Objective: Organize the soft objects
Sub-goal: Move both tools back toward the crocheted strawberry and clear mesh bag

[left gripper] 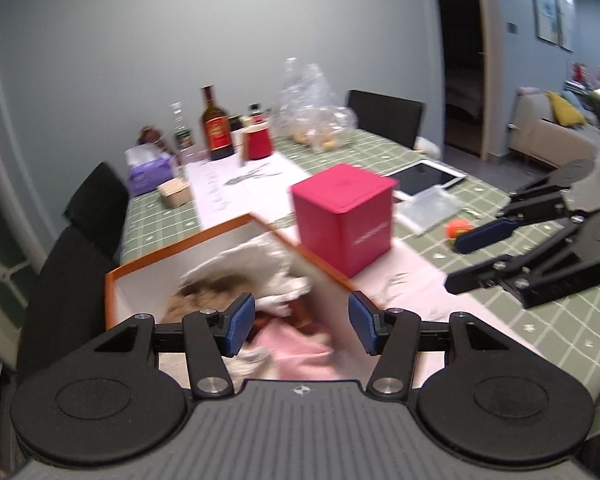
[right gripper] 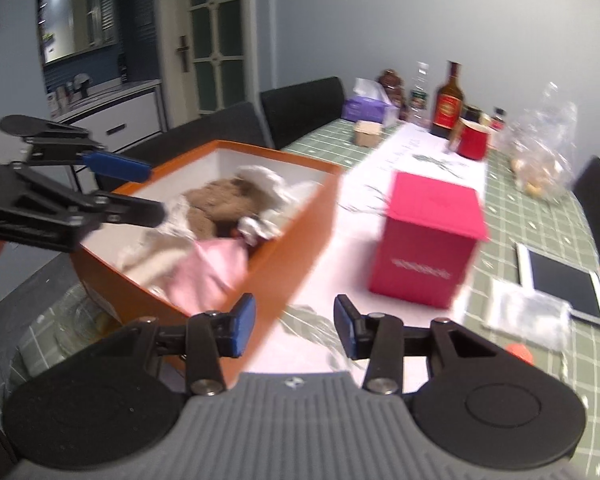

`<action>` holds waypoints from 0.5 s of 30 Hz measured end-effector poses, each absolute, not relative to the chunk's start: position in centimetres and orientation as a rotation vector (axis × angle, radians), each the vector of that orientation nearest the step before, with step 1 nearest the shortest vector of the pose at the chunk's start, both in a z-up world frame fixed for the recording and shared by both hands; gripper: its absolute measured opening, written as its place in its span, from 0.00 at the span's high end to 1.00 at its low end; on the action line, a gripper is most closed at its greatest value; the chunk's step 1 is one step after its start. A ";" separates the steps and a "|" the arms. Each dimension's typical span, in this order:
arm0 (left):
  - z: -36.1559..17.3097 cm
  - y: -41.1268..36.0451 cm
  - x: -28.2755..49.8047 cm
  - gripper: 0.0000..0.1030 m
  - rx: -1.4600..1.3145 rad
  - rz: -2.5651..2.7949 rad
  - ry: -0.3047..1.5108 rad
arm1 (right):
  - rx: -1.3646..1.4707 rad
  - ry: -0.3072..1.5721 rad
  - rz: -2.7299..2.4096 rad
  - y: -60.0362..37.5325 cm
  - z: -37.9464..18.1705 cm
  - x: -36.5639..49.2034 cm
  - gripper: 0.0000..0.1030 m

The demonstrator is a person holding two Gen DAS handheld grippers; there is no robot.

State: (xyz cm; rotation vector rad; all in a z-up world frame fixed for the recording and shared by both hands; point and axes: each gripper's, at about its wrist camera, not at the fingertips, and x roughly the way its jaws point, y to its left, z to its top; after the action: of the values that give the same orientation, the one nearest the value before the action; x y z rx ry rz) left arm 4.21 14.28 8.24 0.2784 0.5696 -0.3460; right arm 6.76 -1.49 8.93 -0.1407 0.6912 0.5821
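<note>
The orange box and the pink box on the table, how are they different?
The orange box is long, low and open, holding soft things: a brown plush, white fabric and a pink cloth. The pink box is a taller cube with its lid on. Both sit on the white runner.

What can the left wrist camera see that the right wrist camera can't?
Only the left wrist view shows a sofa with a yellow cushion, a dark doorway and wall pictures.

Only the right wrist view shows a glass-paned door, a window and a white cabinet.

Both show the orange box of soft things, the pink box, the tablet, the dark bottle, the red cup and both empty grippers, left, right.
</note>
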 end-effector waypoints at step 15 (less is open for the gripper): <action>2.8 2.0 4.2 0.33 0.410 -0.495 0.682 | -0.030 0.779 0.465 -12.2 3.2 6.2 0.58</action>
State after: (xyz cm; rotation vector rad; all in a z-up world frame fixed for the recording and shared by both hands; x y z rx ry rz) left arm 4.25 2.00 2.80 0.4099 0.6815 -0.4950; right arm 6.20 -12.21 3.21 -0.0304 0.7789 0.4648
